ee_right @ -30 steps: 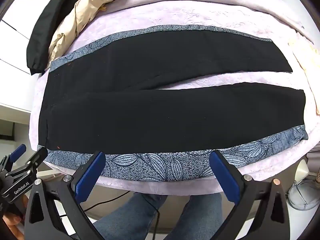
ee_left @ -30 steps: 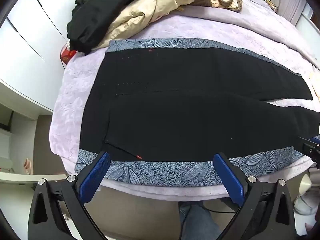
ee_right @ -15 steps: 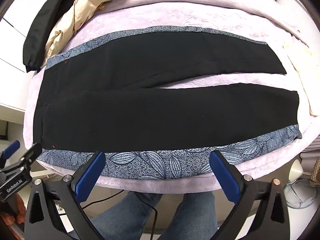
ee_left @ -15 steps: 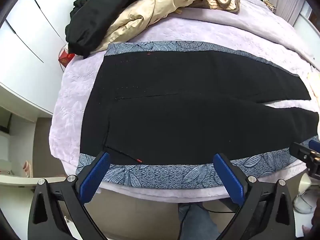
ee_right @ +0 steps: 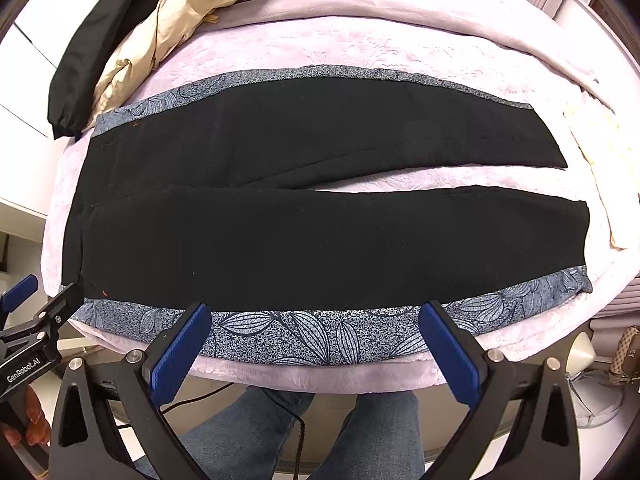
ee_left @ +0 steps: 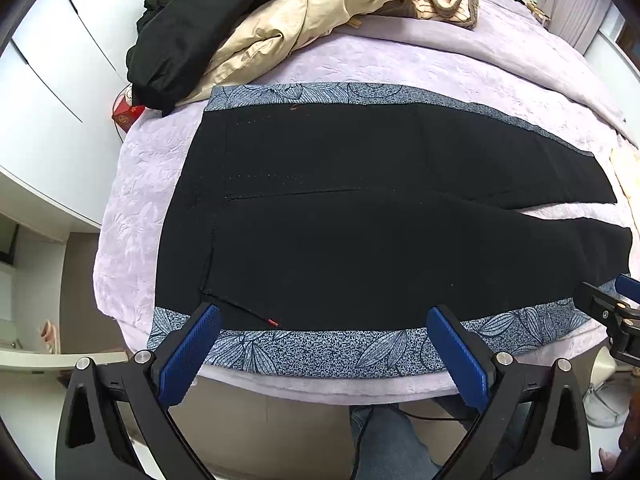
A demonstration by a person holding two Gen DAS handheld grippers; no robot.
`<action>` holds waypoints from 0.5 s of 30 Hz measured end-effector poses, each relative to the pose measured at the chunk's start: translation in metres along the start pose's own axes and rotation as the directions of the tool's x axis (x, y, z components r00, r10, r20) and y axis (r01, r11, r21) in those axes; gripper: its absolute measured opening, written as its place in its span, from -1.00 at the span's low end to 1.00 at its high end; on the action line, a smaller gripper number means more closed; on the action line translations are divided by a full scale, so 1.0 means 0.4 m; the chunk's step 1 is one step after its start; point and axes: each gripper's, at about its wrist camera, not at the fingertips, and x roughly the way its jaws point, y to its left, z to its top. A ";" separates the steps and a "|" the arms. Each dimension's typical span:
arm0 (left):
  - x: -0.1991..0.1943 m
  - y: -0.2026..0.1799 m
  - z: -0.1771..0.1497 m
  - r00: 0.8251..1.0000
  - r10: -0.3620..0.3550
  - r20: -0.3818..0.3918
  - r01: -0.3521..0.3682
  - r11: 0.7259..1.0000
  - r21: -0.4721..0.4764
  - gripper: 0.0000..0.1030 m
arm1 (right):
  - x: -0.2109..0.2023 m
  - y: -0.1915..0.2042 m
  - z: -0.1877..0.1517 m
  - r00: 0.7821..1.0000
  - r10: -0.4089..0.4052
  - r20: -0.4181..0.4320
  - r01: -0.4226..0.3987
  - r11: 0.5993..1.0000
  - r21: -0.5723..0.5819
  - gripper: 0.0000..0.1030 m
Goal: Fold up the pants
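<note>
Black pants (ee_left: 360, 216) with blue-grey leaf-print side bands lie flat on a lilac bed cover (ee_left: 136, 184), waist to the left, both legs spread to the right. They also show in the right wrist view (ee_right: 320, 232), legs parted by a narrow gap. My left gripper (ee_left: 320, 344) is open and empty, hovering over the near printed band by the waist. My right gripper (ee_right: 316, 344) is open and empty over the near band of the front leg. Each gripper shows at the edge of the other's view.
A black jacket (ee_left: 188, 32) and a beige coat (ee_left: 288, 28) are heaped at the bed's far left. A red box (ee_left: 126, 114) sits by the white cupboard. The person's jeans-clad legs (ee_right: 280, 432) stand at the bed's near edge.
Both grippers have drawn slightly nearer the pants' front edge and shifted a little. The pants lie as before, and both grippers stay open.
</note>
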 end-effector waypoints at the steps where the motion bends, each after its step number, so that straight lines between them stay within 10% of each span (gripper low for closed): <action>1: 0.000 0.002 0.002 1.000 0.001 0.001 -0.001 1.000 0.001 1.00 | -0.001 0.000 0.002 1.000 -0.002 0.001 0.002 1.000 -0.001 1.00; 15: -0.007 -0.007 0.025 0.999 0.032 0.015 -0.032 0.999 0.019 1.00 | 0.003 0.002 0.022 1.000 0.003 0.007 -0.003 1.000 -0.008 1.00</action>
